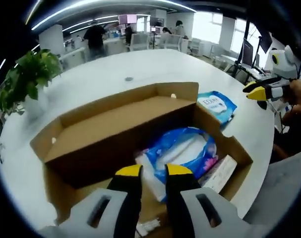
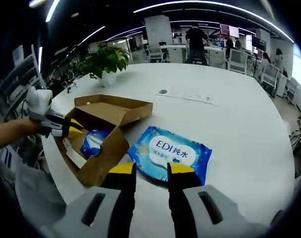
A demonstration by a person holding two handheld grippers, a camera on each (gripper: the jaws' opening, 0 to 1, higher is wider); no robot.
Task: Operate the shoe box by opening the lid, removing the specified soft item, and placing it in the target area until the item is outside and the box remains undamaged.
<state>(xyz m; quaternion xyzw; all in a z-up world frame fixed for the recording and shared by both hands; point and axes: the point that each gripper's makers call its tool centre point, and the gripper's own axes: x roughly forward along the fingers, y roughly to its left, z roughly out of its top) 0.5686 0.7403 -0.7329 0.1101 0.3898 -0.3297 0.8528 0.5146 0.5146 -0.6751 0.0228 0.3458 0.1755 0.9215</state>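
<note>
- Already open, the cardboard shoe box [image 1: 140,124] sits on the white round table [image 1: 90,79], its lid [image 1: 110,116] folded back toward 11 o'clock.
- Inside, a blue-and-white soft pack [image 1: 182,151] lies at the box's 4 o'clock end; the left gripper [image 1: 153,171] hovers over it, jaws slightly parted, grasping nothing.
- Just outside the box, an "EDI" wet-wipe pack [image 2: 171,152] lies flat on the table.
- At 6 o'clock of that pack, the right gripper [image 2: 152,168] is released, jaws apart.
- A potted plant [image 2: 106,60] stands beyond the box.

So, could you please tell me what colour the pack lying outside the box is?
Blue with a white label; the pack shows best in the right gripper view.
</note>
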